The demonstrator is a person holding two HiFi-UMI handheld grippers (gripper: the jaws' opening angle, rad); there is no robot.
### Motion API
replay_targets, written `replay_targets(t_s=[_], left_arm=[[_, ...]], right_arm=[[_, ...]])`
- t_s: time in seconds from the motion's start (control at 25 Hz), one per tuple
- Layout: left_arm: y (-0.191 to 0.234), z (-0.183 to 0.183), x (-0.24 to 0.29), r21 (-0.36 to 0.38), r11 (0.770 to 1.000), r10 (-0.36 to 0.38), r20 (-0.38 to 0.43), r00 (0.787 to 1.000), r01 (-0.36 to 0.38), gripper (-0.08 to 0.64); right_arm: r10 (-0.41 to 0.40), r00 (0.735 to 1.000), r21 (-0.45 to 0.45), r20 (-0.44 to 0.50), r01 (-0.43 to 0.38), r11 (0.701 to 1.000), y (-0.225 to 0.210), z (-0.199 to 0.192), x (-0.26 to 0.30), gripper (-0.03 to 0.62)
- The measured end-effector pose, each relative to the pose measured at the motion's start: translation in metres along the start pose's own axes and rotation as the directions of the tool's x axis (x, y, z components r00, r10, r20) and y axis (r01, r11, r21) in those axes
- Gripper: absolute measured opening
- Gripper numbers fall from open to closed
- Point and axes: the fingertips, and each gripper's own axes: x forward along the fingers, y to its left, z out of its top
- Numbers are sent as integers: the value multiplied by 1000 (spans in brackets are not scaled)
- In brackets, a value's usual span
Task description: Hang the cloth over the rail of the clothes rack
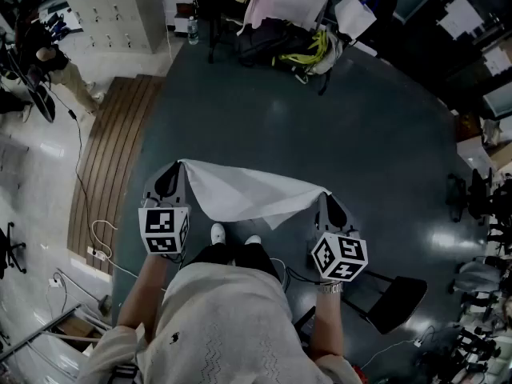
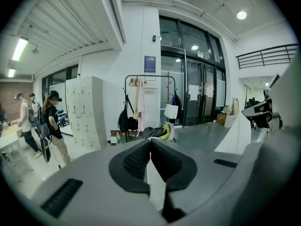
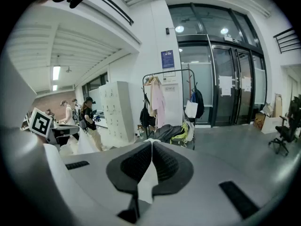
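A white cloth point(image 1: 244, 194) hangs stretched between my two grippers in the head view, sagging toward my feet. My left gripper point(image 1: 179, 166) is shut on its left corner, and a white strip of cloth point(image 2: 154, 185) shows between the black pads. My right gripper point(image 1: 324, 194) is shut on the right corner, with cloth point(image 3: 146, 182) pinched between its pads. The clothes rack point(image 2: 149, 102) stands far ahead by the glass doors, its rail point(image 3: 167, 73) carrying a pink garment and bags. In the head view the rack point(image 1: 280, 6) is at the top, several steps away.
Bags and a yellow-green item point(image 1: 300, 54) lie on the floor at the rack's foot. White lockers point(image 2: 84, 112) stand left of it, with people point(image 2: 51, 126) nearby. A black chair point(image 1: 396, 298) is close at my right. Cables point(image 1: 100, 242) run along the wooden strip at left.
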Motion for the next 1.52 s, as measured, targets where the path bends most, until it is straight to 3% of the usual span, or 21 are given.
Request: replay_targets(t_s=[0.36,0.76,0.92,1.24,1.52], left_arm=[[9,15,33,18,1000,-21,-7,1000,21,17],[-21,54,140,55,998,-19,-38,999,21,17],[-33,80,200,79,997,14,-40,999,-11,17],[-50,157,299,71,996,48,33,998,-50,17],[-41,207,399,89,996,11,86,996,-19,17]], right_arm=[[-12,1000,16,-20,12,1000,-2,6,28,21],[24,999,47,-43,-22,999,-72,38,126,21],[68,997,30,-45,-67,997,-102,68,178,21],[116,993,-25,-14,-116,993,-158,148,263,21],[78,997,-77,27,-76,994,-183,214,345,21]])
